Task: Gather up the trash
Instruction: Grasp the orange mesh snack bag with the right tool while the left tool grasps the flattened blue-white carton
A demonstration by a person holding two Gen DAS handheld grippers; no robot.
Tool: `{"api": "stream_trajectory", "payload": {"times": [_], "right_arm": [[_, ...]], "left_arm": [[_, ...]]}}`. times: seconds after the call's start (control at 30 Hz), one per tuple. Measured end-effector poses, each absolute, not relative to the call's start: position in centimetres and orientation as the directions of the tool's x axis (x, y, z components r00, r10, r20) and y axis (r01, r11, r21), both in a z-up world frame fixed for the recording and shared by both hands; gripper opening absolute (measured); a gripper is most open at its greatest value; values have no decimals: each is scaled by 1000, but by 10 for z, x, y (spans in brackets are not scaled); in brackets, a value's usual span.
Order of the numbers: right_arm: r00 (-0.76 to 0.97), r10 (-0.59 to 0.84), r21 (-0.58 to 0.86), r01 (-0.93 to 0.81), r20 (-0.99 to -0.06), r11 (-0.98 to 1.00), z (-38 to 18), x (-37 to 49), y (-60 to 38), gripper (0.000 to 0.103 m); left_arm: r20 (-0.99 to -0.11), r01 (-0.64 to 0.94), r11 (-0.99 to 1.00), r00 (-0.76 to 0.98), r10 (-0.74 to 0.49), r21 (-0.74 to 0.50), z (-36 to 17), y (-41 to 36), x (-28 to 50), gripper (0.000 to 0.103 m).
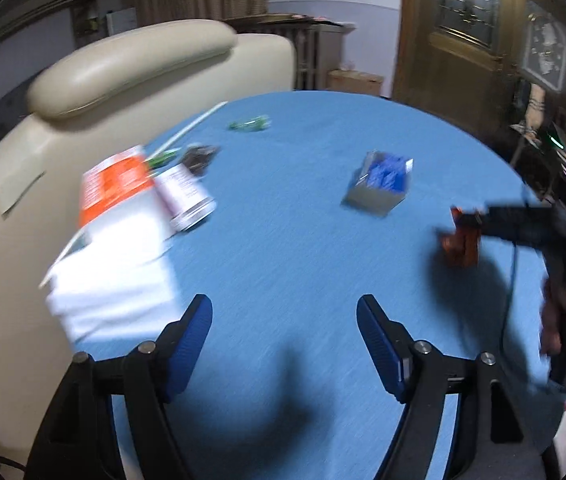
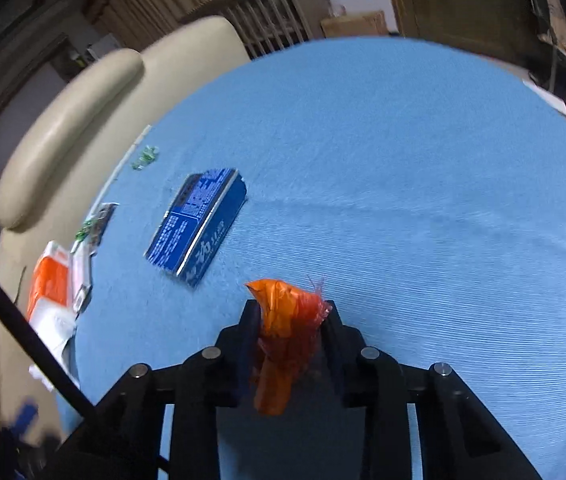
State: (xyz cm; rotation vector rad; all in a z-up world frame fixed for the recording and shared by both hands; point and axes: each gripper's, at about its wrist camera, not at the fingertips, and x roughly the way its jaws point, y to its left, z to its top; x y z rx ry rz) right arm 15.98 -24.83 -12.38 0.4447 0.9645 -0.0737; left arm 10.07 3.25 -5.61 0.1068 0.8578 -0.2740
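One orange wrapper (image 2: 287, 320), perhaps plastic.

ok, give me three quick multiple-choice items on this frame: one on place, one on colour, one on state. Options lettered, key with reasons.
1. Where does the blue printed cardboard box lie?
A. on the blue tablecloth
B. on the cream chair
C. between the left tongs

2. What colour is the crumpled plastic wrapper in the right tongs?
A. green
B. orange
C. white

3. How are the left tongs?
A. shut on a can
B. shut on paper
C. open, holding nothing

Key:
1 A, the box lies flat on the blue tablecloth, apart from the right tongs.
2 B, orange plastic bulges between the closed pads.
3 C, the blue pads stand apart with only cloth showing between them.
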Motion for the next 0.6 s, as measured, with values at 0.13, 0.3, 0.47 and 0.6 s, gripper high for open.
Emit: {"api": "stream_trajectory", "payload": {"times": [0.13, 0.3, 0.47, 0.6], "right_arm": [[622, 192, 391, 199, -759, 899, -112, 115, -274, 32], [658, 206, 414, 177, -724, 893, -105, 65, -300, 32], [644, 229, 452, 204, -730, 868, -112, 51, -317, 32], [647, 269, 501, 202, -714, 842, -113, 53, -325, 33]], "left_arm": [[-787, 342, 937, 558, -263, -70, -59, -15, 147, 75], [-800, 368, 923, 519, -301, -108, -62, -68, 200, 75], [-811, 394, 918, 519, -270, -53, -71, -106, 239, 75], [-851, 404, 914, 466, -242, -39, -84, -121, 259, 75]]}}
